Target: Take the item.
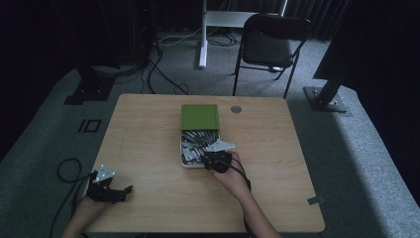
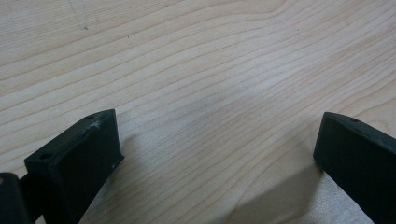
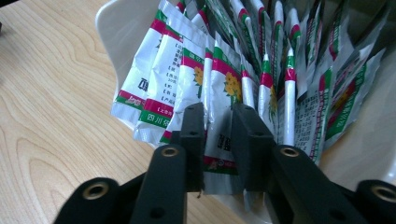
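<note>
A white tray [image 1: 182,148] in the middle of the wooden table [image 1: 148,139] holds several white sachets [image 1: 195,143] with green and red bands. Its green lid [image 1: 199,117] lies at the tray's far end. My right gripper [image 1: 207,159] reaches into the tray's near right corner. In the right gripper view its jaws [image 3: 218,121] stand a narrow gap apart, with one flower-printed sachet [image 3: 223,84] upright between them; I see no firm pinch on it. My left gripper [image 1: 126,192] rests at the table's near left, jaws wide apart [image 2: 219,140] over bare wood.
A small round grommet [image 1: 236,109] sits in the table beyond the lid. A folding chair [image 1: 270,44] and stand legs are on the carpet behind the table. Cables [image 1: 67,171] trail off the left edge.
</note>
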Demonstrator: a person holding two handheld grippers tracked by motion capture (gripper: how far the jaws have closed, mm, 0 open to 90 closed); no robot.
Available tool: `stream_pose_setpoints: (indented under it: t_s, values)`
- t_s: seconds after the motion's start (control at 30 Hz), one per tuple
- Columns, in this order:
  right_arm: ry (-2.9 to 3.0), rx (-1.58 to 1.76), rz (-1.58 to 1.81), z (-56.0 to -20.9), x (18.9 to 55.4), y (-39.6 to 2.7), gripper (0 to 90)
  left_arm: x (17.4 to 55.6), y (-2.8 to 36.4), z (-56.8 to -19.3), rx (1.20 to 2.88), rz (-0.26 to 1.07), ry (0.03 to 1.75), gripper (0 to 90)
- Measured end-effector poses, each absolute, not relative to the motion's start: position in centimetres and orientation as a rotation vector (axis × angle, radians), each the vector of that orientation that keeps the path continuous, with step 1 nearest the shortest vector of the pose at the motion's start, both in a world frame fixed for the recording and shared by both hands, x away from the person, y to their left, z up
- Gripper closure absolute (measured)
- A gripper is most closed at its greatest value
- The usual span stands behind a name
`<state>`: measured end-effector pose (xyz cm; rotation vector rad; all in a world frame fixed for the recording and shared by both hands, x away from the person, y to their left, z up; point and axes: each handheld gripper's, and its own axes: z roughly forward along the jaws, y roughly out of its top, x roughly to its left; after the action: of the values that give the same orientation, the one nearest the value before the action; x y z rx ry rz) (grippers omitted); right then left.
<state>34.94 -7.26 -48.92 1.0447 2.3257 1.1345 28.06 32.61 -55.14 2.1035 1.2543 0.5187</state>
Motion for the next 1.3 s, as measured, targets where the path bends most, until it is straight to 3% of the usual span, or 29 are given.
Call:
stream_pose_setpoints:
  t_s: [0.23,0.8,1.3]
  values:
    - [2.322,1.061,1.064,-48.8,34.9,-6.8,90.0,28.1,32.6,-55.1,2.104,0.518,1.254,1.4]
    - [2.279,1.024,1.171,-45.9,34.2,-7.4,90.0,28.1,32.6,-55.1,2.103,0.52,1.253,1.4]
    - [2.123,1.028,1.324,-40.7,34.0,-10.1,90.0,28.1,32.6,-55.1,2.103,0.52,1.253,1.4]
